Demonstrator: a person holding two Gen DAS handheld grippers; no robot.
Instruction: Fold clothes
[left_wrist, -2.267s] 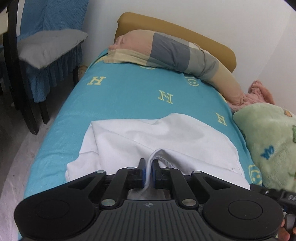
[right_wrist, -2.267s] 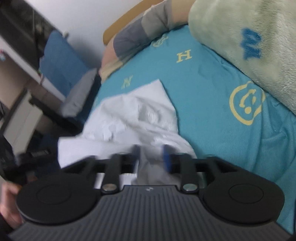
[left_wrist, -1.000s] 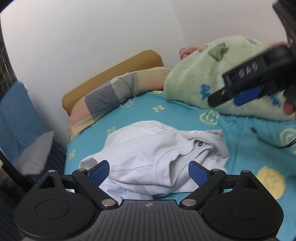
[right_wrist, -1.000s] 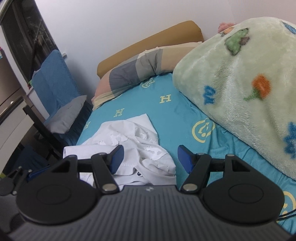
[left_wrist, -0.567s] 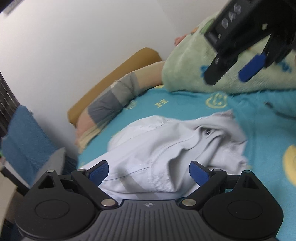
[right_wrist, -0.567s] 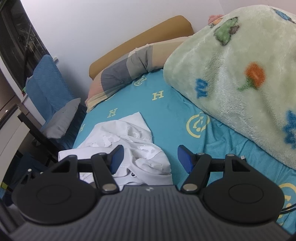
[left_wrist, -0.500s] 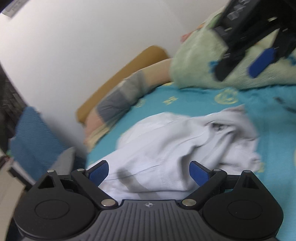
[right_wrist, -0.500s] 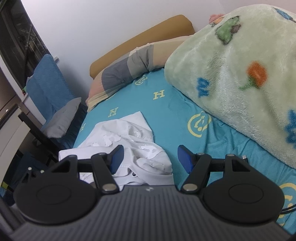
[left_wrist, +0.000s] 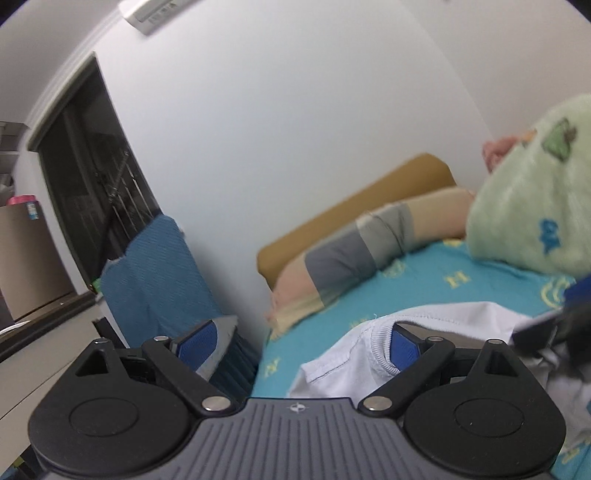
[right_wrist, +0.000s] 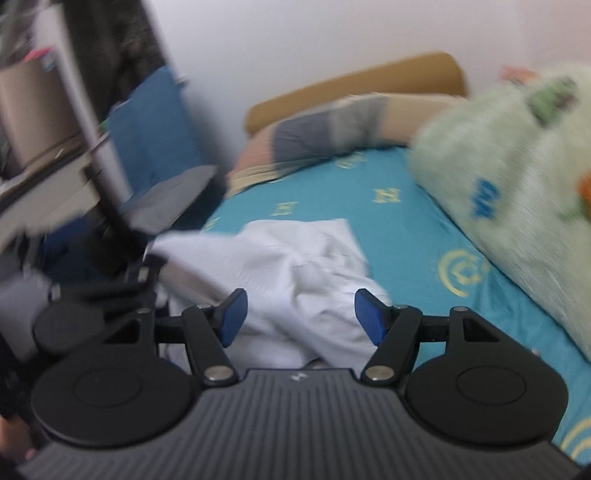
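A crumpled white shirt (right_wrist: 295, 266) lies on the turquoise bed sheet (right_wrist: 399, 229). My right gripper (right_wrist: 301, 317) is open, low over the shirt's near end, holding nothing. My left gripper (left_wrist: 299, 341) is open at the bed's left edge; the shirt's ribbed collar (left_wrist: 373, 350) lies against its right pad (left_wrist: 404, 347), and the left pad hangs off the bed side. The left gripper also shows at the left in the right wrist view (right_wrist: 122, 284). Both views are motion-blurred.
A green fleece blanket (right_wrist: 517, 166) is piled on the bed's right side. A patchwork pillow (left_wrist: 354, 254) lies by the tan headboard (left_wrist: 351, 214). A chair with blue cover (left_wrist: 155, 277) and a grey cushion (right_wrist: 166, 199) stands left of the bed.
Both grippers let go of the shirt, opened and swung about. The left one has dropped to the bed's left edge by the collar; the right one has lowered toward the shirt.
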